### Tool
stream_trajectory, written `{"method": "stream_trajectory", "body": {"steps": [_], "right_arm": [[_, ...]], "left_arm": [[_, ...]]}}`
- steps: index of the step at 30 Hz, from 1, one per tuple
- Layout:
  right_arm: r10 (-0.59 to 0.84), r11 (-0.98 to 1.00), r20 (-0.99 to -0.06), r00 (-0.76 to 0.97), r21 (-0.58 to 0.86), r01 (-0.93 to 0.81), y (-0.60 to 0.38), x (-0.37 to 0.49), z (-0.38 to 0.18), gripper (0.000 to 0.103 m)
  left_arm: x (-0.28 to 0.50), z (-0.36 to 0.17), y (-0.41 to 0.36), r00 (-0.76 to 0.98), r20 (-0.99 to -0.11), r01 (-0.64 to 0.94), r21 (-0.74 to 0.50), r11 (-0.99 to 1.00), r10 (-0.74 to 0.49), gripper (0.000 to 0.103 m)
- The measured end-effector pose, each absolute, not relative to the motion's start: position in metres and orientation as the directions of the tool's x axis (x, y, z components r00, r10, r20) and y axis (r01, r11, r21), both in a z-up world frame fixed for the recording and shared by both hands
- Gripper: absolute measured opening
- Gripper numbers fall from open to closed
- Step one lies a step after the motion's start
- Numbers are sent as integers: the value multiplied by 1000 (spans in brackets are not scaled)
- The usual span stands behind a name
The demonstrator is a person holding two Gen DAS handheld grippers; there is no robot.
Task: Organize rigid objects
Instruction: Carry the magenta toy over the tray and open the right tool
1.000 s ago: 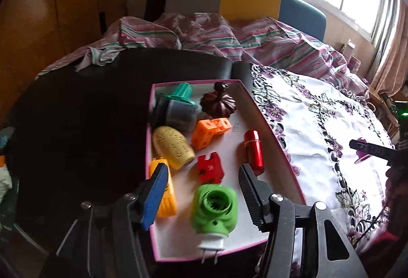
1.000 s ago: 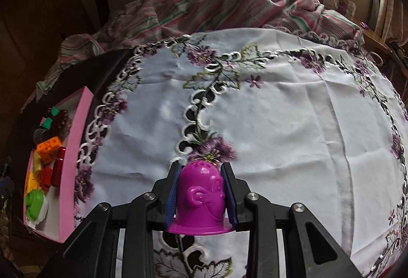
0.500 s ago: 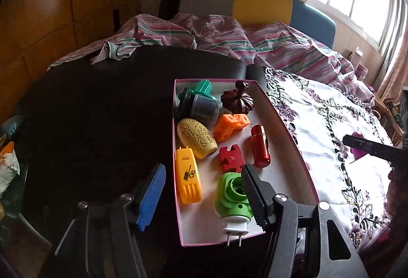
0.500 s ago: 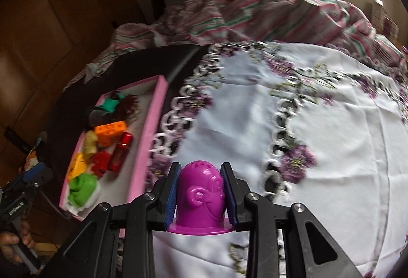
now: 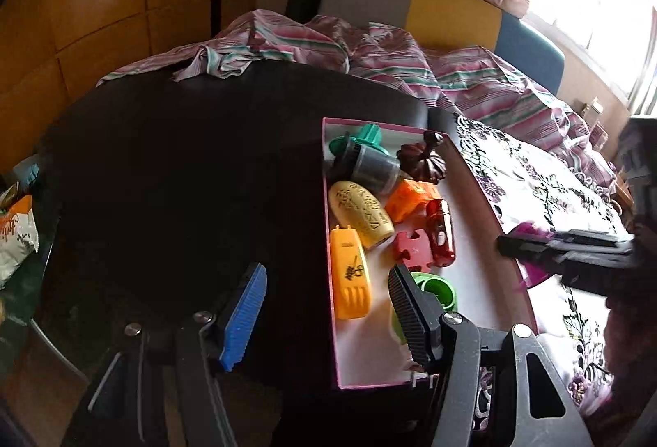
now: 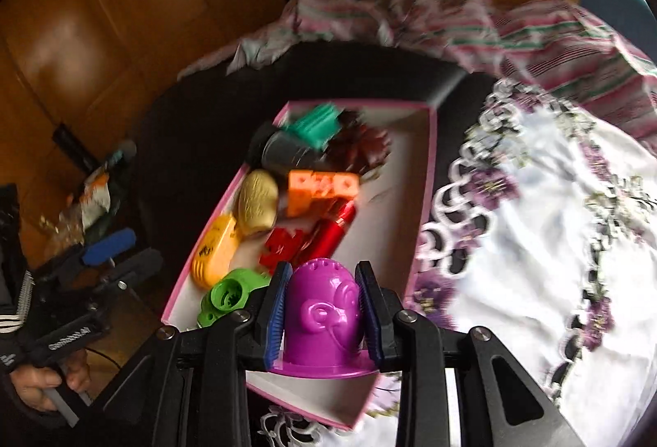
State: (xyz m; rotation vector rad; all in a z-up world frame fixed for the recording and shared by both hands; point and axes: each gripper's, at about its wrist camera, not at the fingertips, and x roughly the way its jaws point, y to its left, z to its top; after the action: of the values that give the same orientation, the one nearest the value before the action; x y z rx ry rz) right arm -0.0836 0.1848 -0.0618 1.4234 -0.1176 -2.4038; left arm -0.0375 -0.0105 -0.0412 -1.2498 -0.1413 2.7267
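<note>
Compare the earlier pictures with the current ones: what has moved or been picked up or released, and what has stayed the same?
The right gripper, shut on the purple toy, has carried it from over the embroidered cloth to above the near end of the pink box. The left gripper, holding nothing, has shifted off the box towards the black surface, and its jaws have just opened a little. The toys in the box lie unchanged.

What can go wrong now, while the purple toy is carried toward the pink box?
1. The right gripper holds the purple toy above the crowded near end of the pink box; dropped there, it may land on the green plug-in piece and tip over.
2. The left gripper hangs open beside the box, and the two tools may collide.
</note>
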Motion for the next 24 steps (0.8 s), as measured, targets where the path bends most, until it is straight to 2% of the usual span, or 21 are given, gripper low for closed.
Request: {"method": "stream_trajectory", "body": {"steps": [4,9,11,12,15,24], "right_arm": [[-278,-948,-893,-354,196,250,170,-101,-87,31],[-192,-968,-913,-359,117,220,170,-115,-105,34],[-200,-970,-906,-374,127,209,172,-114,-106,37],[-208,-969,-903,-375,138,204,173,-112,-106,42],[-203,-972,-898,-390,137,191,175,-108,-104,47],[-142,-985,-863,-485,75,155,174,-92,-84,47]], "left_arm": [[-38,-45,-15,-642,-750,-75,-148,-986,161,63],[-39,-49,-16,-635,-756,-72,-151,-986,161,64],[-39,-50,-15,-635,-756,-71,-149,-986,160,66],[-39,-50,-15,-635,-756,-71,-150,-986,161,67],[-39,-49,-14,-637,-754,-68,-151,-986,160,70],[-36,-47,-14,-647,-749,-61,-136,-989,143,73]]}}
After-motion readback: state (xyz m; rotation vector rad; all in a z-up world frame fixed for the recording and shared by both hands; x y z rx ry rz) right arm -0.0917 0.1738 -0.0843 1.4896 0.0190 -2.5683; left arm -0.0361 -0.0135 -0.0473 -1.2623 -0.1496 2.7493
